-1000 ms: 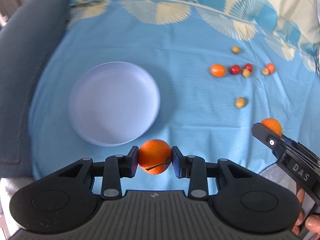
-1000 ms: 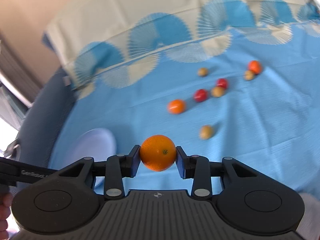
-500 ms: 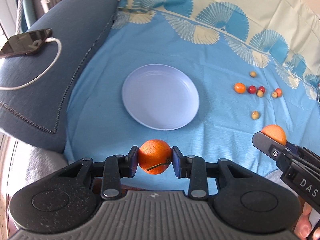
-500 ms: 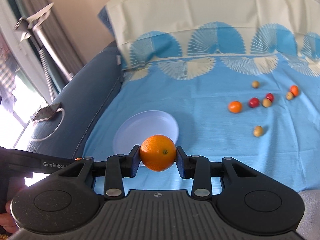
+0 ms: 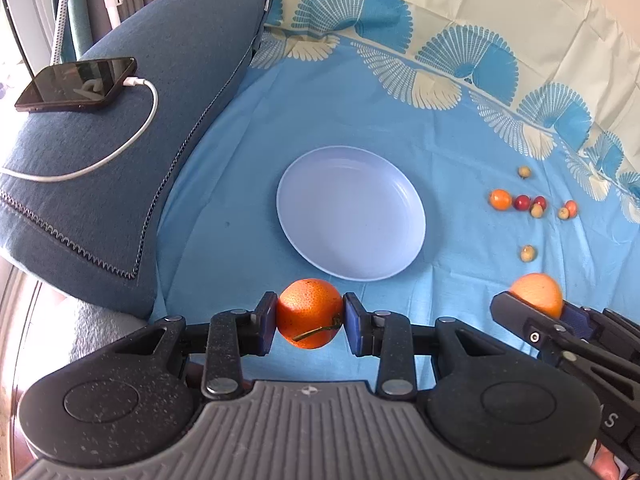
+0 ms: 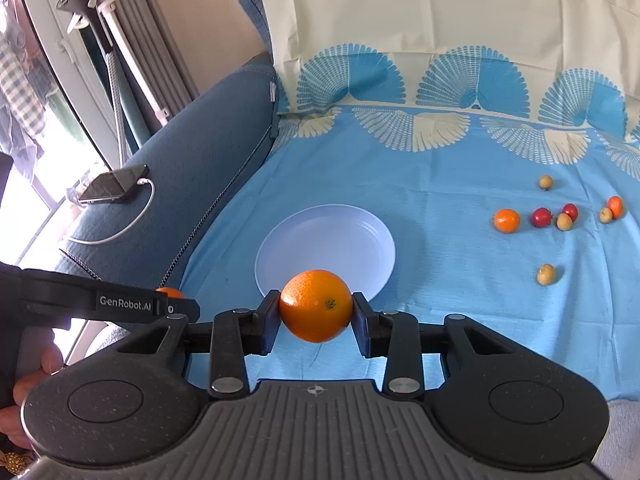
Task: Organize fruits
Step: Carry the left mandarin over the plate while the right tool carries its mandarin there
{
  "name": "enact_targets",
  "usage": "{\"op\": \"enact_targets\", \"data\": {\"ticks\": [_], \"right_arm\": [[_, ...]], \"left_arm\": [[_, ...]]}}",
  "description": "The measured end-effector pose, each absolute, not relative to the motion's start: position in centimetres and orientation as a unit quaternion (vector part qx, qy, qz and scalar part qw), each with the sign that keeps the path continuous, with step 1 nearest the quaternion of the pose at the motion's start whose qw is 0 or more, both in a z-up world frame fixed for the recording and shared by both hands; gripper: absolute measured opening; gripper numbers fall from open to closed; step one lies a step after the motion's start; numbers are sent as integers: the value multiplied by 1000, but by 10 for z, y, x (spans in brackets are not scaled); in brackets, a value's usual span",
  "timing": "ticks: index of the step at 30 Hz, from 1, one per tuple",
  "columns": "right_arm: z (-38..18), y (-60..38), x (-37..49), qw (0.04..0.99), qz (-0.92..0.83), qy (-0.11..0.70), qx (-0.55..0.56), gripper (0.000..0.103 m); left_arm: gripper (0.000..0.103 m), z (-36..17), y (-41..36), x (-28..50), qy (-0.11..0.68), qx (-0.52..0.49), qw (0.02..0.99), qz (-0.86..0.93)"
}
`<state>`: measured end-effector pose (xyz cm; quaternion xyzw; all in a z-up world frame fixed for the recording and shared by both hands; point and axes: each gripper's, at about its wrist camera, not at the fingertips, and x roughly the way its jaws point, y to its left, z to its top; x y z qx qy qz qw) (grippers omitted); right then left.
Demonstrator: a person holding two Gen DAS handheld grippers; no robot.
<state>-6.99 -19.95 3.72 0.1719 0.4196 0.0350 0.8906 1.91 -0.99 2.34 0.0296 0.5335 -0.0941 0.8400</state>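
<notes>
My left gripper point(image 5: 310, 322) is shut on an orange with a thin stem point(image 5: 309, 312), held above the near edge of the blue cloth. My right gripper point(image 6: 316, 316) is shut on a second orange point(image 6: 316, 305); it also shows at the right of the left wrist view as the right gripper point(image 5: 536, 312). An empty pale-blue plate point(image 5: 352, 256) point(image 6: 276, 248) lies on the cloth just beyond both oranges. To the right of the plate lie several small fruits: a small orange one point(image 6: 507, 220), red ones point(image 6: 541, 216) and yellowish ones point(image 6: 546, 274).
A dark blue cushion point(image 5: 120, 160) rises left of the cloth, with a phone point(image 5: 76, 84) and its white cable point(image 5: 132, 140) on top. A cream pillow point(image 6: 440, 12) lies along the far side. A person's hand point(image 6: 36, 384) shows at the lower left.
Both grippers have pulled back and risen with their oranges, so the plate and fruits look smaller and farther. The cushion and phone have come into view on the left.
</notes>
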Motion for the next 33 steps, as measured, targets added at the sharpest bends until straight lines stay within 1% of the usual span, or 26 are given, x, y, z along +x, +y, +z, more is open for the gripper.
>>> {"op": "enact_targets", "data": {"ticks": [14, 26, 33], "right_arm": [[8, -198, -20, 867, 35, 462, 183, 39], [-38, -208, 33, 847, 21, 495, 191, 39], [-67, -211, 56, 844, 17, 507, 175, 39]], "left_arm": [[39, -2, -21, 66, 548, 52, 830, -92], [39, -49, -50, 122, 566, 104, 813, -90], [39, -76, -59, 144, 576, 127, 803, -90]]}}
